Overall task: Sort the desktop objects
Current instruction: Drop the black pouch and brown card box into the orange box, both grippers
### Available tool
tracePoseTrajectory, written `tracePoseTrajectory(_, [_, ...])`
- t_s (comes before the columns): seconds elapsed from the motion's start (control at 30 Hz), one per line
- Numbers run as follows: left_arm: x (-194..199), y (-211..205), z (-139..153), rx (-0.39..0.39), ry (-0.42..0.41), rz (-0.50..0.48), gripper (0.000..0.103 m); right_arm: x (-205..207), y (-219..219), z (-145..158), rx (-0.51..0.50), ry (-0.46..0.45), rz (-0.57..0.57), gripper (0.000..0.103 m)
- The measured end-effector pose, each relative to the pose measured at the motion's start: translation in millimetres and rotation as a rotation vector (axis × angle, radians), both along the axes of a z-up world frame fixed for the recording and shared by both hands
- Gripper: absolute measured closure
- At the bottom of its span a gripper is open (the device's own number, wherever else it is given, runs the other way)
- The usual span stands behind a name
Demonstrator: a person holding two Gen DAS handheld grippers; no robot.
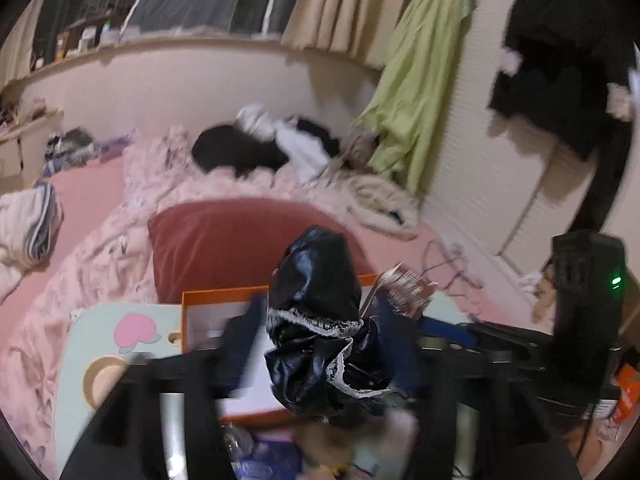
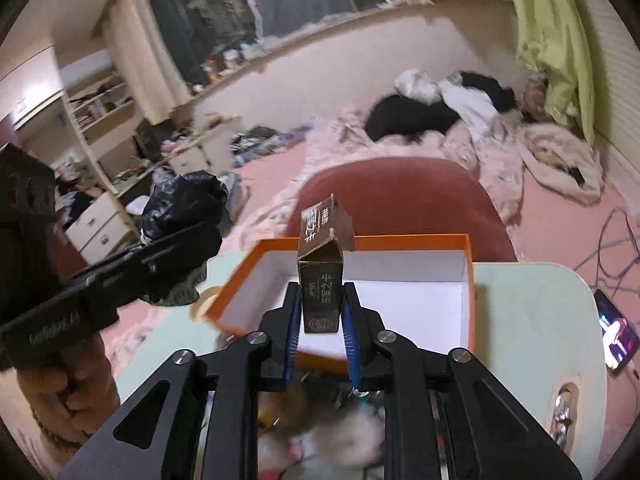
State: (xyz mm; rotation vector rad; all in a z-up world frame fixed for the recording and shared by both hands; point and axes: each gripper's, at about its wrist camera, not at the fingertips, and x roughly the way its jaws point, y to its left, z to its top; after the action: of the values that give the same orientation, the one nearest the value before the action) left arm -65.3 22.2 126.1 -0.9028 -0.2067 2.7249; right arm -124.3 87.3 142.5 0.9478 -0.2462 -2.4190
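A dark navy satin cloth (image 1: pixel 316 312) with white lace trim bunches up between the jaws of my left gripper (image 1: pixel 326 316), above the orange box (image 1: pixel 200 294). The jaws stand wide, and a strip of the box's white floor shows between the left finger (image 1: pixel 244 336) and the cloth. The right wrist view shows the same cloth (image 2: pixel 184 204) bulging over the left gripper (image 2: pixel 192 248). My right gripper (image 2: pixel 320 320) is shut on a small brown carton (image 2: pixel 320 280), upright over the orange box (image 2: pixel 468 280). In the left wrist view that carton (image 1: pixel 404 288) sits tilted beside the cloth.
The box rests on a pale green table (image 2: pixel 528 320) with a red cushion (image 2: pixel 400 192) behind it. A lit phone (image 2: pixel 616 332) lies off the table's right edge. A hand (image 2: pixel 72 392) holds the left gripper. Blurred clutter fills the near edge. Beyond is a bed with pink bedding.
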Motion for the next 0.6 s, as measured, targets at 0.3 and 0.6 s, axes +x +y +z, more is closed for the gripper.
tracePoseTrajectory(0.3, [-46, -13, -72, 0.036, -0.193, 0.032, 0.011, -19, -1, -48, 0.146, -0.095, -0.027, 0.041])
tracePoseTrajectory(0.6, [-8, -27, -44, 0.104, -0.019, 0.025, 0.011, -13, 16, -30, 0.018, -0.088, -0.029, 0.040])
